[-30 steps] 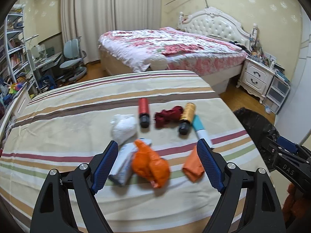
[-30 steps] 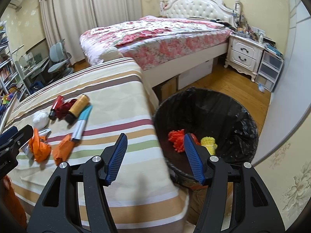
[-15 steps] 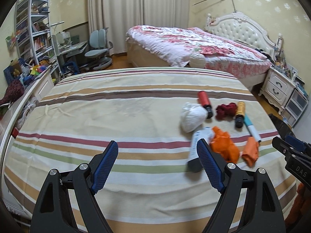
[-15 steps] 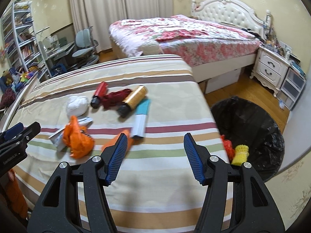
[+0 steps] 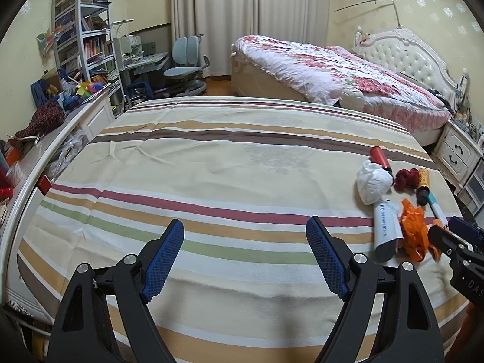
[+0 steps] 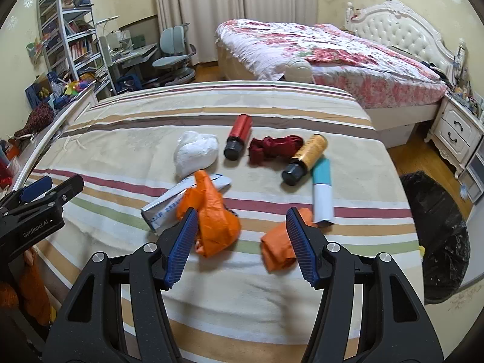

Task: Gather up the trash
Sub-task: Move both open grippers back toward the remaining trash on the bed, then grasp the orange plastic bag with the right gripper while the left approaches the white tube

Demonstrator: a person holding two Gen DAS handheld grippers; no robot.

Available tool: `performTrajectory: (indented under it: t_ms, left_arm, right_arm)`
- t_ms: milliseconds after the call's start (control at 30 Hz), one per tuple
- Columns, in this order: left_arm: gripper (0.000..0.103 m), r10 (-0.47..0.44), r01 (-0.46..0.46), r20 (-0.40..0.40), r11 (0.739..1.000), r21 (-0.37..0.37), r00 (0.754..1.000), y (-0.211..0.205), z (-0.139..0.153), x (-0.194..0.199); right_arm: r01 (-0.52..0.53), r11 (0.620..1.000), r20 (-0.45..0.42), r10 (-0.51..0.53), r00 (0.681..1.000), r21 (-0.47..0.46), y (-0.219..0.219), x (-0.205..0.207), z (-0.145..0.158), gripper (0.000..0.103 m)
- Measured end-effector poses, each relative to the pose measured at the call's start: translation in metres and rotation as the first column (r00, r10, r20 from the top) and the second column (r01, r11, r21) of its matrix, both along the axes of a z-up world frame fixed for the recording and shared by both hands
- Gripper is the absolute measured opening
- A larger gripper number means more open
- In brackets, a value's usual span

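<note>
Between the right gripper's (image 6: 240, 243) spread jaws, just past the pads, lies the trash on the striped sheet (image 6: 127, 139): a crumpled orange bag (image 6: 211, 220) by the left pad and a second orange wad (image 6: 276, 252) against the right pad (whether it touches is hard to tell). Nothing is gripped; the jaws stand released. Under the orange bag, a white carton (image 6: 169, 204) with blue print pokes out leftward. Farther ahead sit a white tissue ball (image 6: 196, 152), a red bottle (image 6: 239, 136) with a black cap, a dark red cloth (image 6: 272, 148), a gold bottle (image 6: 307, 158) also black-capped, and a teal-and-white tube (image 6: 322, 193) beyond the right pad. Off to the right of the jaws, on the floor, stands a bin (image 6: 438, 230) lined with a black bag.

The left gripper (image 5: 245, 255) also has its jaws released and empty, over bare sheet; the whole heap lies well to the right of its right pad, near the other gripper's tip. Beyond are a floral bed (image 5: 332, 72), a chair (image 5: 184, 66) and shelves (image 5: 81, 36).
</note>
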State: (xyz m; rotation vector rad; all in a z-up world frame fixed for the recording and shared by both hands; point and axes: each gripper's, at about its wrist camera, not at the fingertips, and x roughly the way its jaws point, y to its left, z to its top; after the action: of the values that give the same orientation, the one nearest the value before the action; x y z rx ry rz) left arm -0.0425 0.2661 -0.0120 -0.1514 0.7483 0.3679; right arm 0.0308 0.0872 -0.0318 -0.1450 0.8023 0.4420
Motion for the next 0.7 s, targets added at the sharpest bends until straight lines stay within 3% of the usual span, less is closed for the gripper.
performTrajectory:
  t_ms: [700]
  left_arm:
    - [0.080,-0.007,0.006,-0.025,0.999,-0.046,1.000,0.007,-0.014,-0.001]
  right_arm:
    - [-0.074,0.997,-0.055,0.072,0.996,-0.036,0.031,0.002,-0.019,0.059]
